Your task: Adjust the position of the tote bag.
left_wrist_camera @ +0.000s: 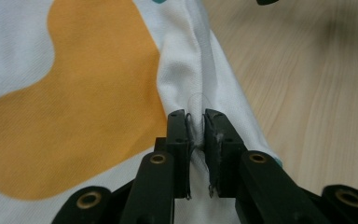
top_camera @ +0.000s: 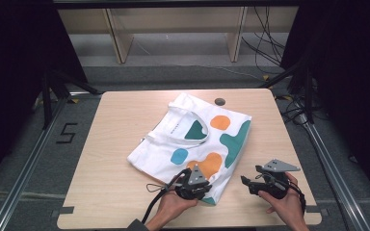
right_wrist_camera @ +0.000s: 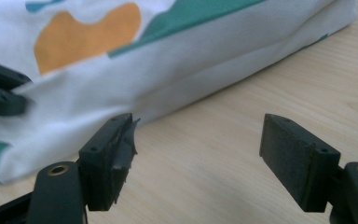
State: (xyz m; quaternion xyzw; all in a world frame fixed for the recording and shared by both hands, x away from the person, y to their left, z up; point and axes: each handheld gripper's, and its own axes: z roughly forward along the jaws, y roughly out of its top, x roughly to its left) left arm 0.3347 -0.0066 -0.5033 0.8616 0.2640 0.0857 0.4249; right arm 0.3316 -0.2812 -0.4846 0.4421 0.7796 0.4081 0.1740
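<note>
Tote bag flat on table (contents unseen); left gripper clamps edge; right gripper agape.

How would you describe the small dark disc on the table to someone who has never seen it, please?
On the light wooden table, look at the far edge, just beyond the white cloth tote bag with orange and teal blobs. The small dark round disc sits flush in the tabletop, apart from the bag.

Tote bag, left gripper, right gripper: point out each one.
tote bag (top_camera: 191, 140): high view, white middle of the cloth.
left gripper (left_wrist_camera: 196, 128): left gripper view, between its tips, pinching the bag's edge.
right gripper (right_wrist_camera: 198, 140): right gripper view, gap between open tips.
</note>
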